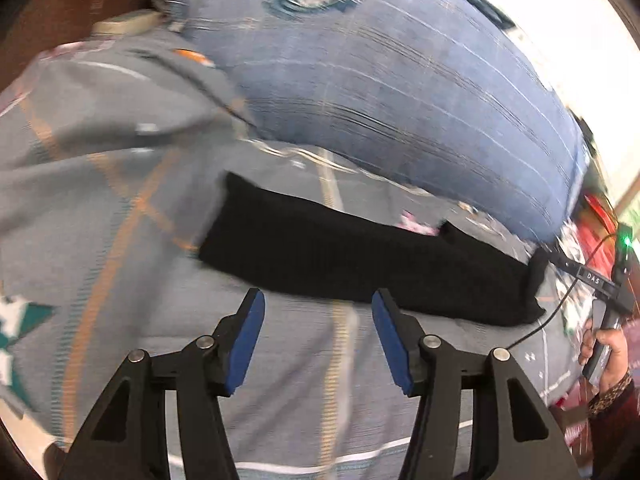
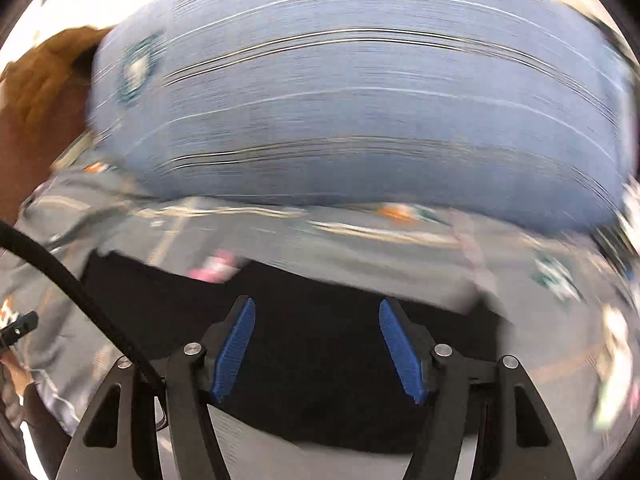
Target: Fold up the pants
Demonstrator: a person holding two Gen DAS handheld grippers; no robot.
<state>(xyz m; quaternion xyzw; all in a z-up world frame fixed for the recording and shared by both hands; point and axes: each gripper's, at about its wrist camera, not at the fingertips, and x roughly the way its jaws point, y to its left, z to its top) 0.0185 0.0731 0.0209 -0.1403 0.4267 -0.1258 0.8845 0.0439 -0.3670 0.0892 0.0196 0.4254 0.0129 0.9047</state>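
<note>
The black pants (image 1: 360, 264) lie folded into a long flat strip on a grey patterned bedsheet (image 1: 120, 200), running from centre left to lower right. My left gripper (image 1: 318, 300) is open and empty, hovering just in front of the strip's near edge. In the right wrist view, the pants (image 2: 320, 340) fill the lower middle, blurred by motion. My right gripper (image 2: 316, 312) is open and empty, directly over the black cloth. The right gripper's body, held in a hand (image 1: 604, 360), also shows at the left wrist view's right edge, by the strip's right end.
A big blue checked pillow or bolster (image 1: 400, 80) lies behind the pants, also seen in the right wrist view (image 2: 360, 100). A brown wooden headboard (image 1: 60, 12) stands at the far left. A black cable (image 2: 60, 272) crosses the right view's left side.
</note>
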